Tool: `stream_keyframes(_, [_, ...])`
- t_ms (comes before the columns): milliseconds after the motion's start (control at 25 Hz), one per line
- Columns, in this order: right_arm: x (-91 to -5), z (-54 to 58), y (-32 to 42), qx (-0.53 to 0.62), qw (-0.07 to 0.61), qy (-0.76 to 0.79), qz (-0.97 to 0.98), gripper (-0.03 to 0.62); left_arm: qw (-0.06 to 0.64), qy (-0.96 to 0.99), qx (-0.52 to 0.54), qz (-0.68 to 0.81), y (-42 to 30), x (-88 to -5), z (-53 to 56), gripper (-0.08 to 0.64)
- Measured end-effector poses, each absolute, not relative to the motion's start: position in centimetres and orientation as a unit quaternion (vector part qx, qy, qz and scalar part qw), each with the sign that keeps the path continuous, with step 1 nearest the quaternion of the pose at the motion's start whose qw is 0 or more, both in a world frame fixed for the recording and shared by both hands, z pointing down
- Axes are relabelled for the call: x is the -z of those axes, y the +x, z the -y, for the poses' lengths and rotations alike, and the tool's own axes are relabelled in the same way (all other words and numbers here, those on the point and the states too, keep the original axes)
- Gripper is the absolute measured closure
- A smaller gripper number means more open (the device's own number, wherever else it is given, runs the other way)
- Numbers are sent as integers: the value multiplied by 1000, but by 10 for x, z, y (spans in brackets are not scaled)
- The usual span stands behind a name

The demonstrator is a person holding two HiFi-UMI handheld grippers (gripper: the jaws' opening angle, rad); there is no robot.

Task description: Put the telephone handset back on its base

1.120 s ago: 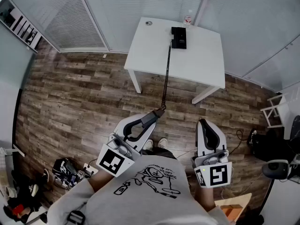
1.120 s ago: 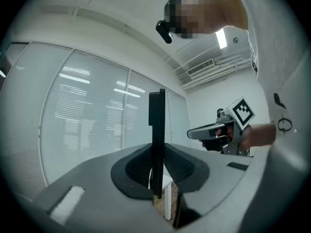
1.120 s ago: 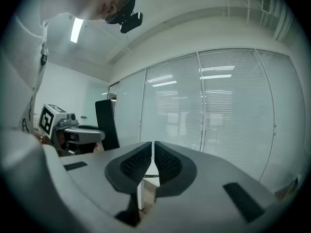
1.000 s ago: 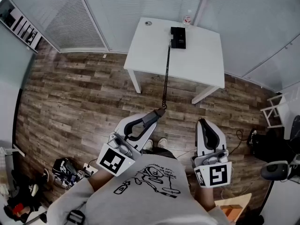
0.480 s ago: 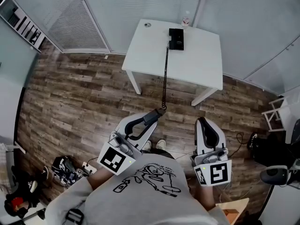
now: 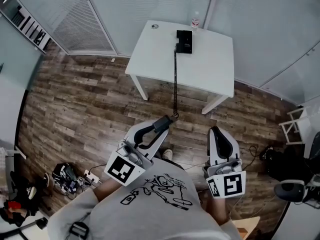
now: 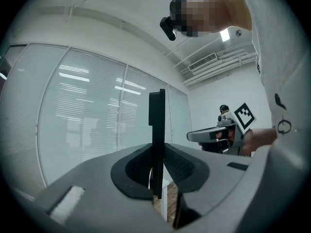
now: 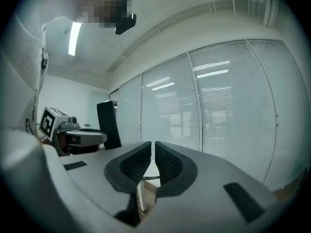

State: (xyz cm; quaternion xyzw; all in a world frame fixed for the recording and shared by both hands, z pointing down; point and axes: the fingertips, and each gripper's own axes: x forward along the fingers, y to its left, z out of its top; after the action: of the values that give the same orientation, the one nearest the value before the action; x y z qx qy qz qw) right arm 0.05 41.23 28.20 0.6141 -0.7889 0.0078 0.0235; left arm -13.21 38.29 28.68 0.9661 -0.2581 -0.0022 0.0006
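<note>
The black telephone base [image 6: 184, 41] sits near the far edge of a white table [image 6: 210, 66]. A black coiled cord [image 6: 175, 84] runs from it off the table's front edge to the black handset [image 6: 165, 120]. My left gripper [image 6: 159, 127] is shut on that handset above the wooden floor, well short of the table. In the left gripper view the handset [image 7: 156, 125] stands edge-on, clamped between the pads of the left gripper [image 7: 158, 178]. My right gripper [image 6: 216, 132] hovers to the right; its jaws [image 8: 153, 159] are nearly together with nothing between them.
A small bottle [image 6: 195, 20] and a round object [image 6: 154, 26] stand at the table's back edge. Blind-covered glass walls enclose the room. Bags and cables [image 6: 67, 176] lie on the floor at left; a white chair [image 6: 295, 126] and dark gear are at right.
The person carrying both grippers has shifted a little across the floor, so the table and base sit slightly further left in the head view. Both grips look unchanged.
</note>
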Motion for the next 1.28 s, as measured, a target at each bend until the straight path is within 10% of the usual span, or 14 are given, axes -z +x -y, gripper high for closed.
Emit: stream_keyframes(1280, [-274, -211, -21, 0, 44, 596, 801, 574, 16, 963, 18, 269, -153, -286, -184, 494])
